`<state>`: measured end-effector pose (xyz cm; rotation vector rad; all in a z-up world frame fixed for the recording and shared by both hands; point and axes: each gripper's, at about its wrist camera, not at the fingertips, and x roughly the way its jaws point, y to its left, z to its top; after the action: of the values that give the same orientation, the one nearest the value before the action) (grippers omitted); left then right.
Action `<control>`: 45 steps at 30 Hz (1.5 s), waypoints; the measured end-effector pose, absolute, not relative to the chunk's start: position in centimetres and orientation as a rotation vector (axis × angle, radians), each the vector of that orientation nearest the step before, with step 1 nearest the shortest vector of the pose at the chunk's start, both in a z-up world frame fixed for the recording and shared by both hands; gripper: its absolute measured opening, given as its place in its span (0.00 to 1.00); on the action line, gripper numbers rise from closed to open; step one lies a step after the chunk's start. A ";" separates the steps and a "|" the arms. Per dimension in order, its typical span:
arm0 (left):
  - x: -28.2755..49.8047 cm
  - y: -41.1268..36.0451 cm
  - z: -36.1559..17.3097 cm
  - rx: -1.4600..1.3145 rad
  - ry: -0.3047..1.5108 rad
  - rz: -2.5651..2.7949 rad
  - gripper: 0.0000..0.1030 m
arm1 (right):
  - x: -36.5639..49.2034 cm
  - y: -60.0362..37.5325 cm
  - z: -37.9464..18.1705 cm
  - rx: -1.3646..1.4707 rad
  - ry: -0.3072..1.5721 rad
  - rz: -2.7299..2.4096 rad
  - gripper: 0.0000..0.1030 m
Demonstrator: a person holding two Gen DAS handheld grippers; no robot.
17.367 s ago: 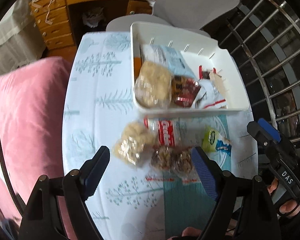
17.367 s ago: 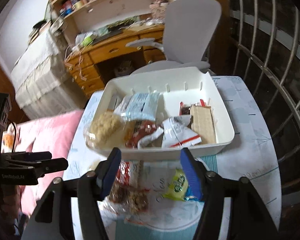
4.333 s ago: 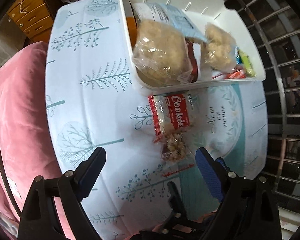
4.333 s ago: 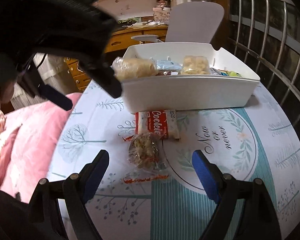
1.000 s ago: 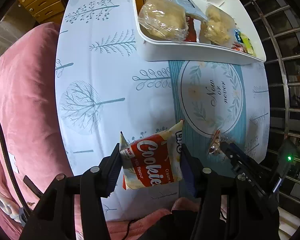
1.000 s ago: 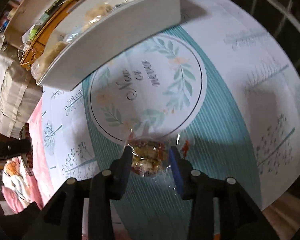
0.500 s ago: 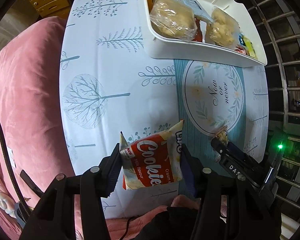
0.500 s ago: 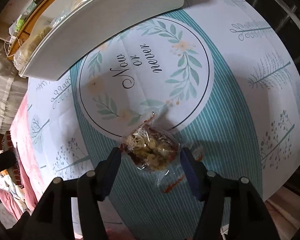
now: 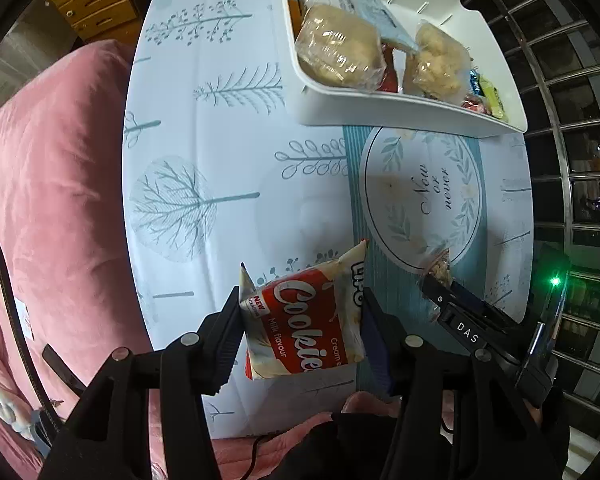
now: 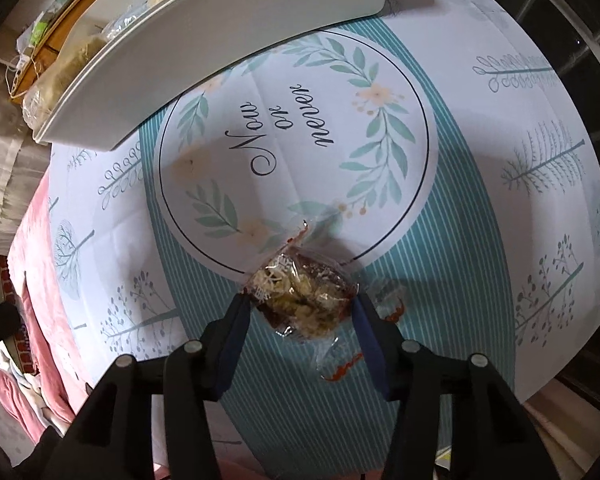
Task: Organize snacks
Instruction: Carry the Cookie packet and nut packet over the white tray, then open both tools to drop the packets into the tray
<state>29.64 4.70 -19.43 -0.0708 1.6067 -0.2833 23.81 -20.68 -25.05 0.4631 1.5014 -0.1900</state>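
Note:
My left gripper (image 9: 302, 320) is shut on a red and white cookie packet (image 9: 308, 320) and holds it above the near edge of the table. In the right wrist view, a clear-wrapped nut snack packet (image 10: 304, 300) lies on the striped teal cloth. My right gripper (image 10: 300, 312) points down over it, its jaws closing, and both pads touch the wrapper's sides. The left wrist view shows that right gripper (image 9: 436, 280) low at the right with the nut packet (image 9: 442, 264) at its tip. A white tray (image 9: 380, 116) with several snacks stands at the far side.
The round table wears a tree-print cloth (image 9: 204, 128) with a "Now or never" circle (image 10: 296, 140). A pink cushion (image 9: 52, 200) lies left of the table. Metal bars (image 9: 572, 100) run along the right. A wooden drawer unit (image 9: 96, 4) stands behind.
The right jaws widened around the nut packet and have come back in against it; the packet has turned a little. The left gripper and its cookie packet have stayed put.

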 end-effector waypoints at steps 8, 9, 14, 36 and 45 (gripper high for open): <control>30.6 4.1 -17.2 -0.052 1.555 -0.312 0.52 | 23.4 -22.1 -24.7 0.519 1.489 -0.175 0.48; 30.8 3.9 -16.9 -0.048 1.548 -0.317 0.52 | 23.2 -22.5 -24.7 0.528 1.486 -0.171 0.48; 32.2 2.9 -15.1 -0.039 1.506 -0.340 0.52 | 22.9 -23.3 -23.4 0.567 1.457 -0.158 0.48; 40.1 -2.4 -11.9 -0.185 1.274 -0.361 0.53 | 33.0 -28.7 -11.9 0.401 1.050 -0.058 0.48; 42.2 -3.4 -14.6 -0.322 1.165 -0.366 0.53 | 36.8 -28.8 -13.3 0.253 0.900 0.035 0.24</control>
<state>42.22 -3.43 -14.60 -0.3215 1.1652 -0.3665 36.81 -28.78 -13.26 0.2532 0.8998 0.0349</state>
